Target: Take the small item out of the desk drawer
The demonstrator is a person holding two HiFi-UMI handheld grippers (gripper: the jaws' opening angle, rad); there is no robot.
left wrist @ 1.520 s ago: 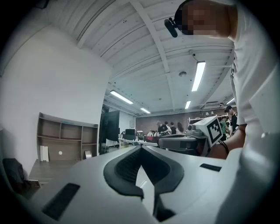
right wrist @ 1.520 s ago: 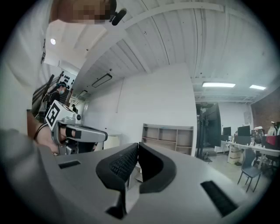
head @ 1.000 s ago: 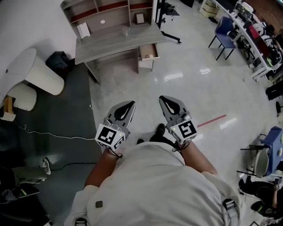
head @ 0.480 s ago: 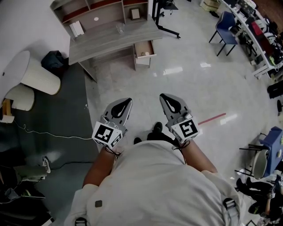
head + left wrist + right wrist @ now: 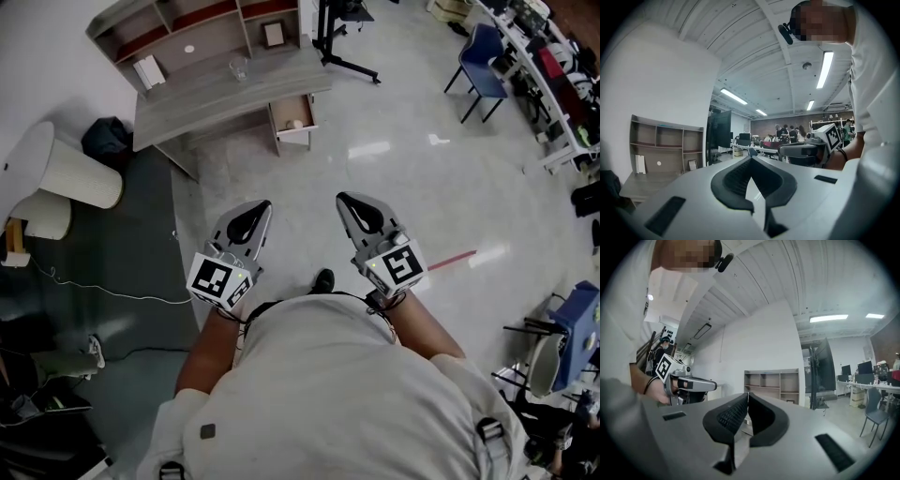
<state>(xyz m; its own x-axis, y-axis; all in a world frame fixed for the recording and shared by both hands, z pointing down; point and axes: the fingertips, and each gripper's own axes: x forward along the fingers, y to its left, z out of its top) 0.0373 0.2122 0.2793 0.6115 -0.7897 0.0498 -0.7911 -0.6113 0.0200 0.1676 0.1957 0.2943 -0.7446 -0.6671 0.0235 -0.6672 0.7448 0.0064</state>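
The grey desk stands at the top left of the head view, across the shiny floor from me. Its drawer is pulled open at the desk's right end, and a small pale item lies inside. My left gripper and right gripper are held side by side in front of the person's body, level and well short of the desk. Both are shut with nothing in them. In the left gripper view the left gripper has its tips together. The right gripper shows the same, with the desk's shelf unit beyond.
A shelf hutch tops the desk and a glass stands on it. A white round bin, dark mat and cable are at left. A black stand and blue chair stand at the far right.
The person has stepped along the floor, carrying both shut grippers. In the head view the desk and open drawer have drifted left and the grippers sit slightly higher.
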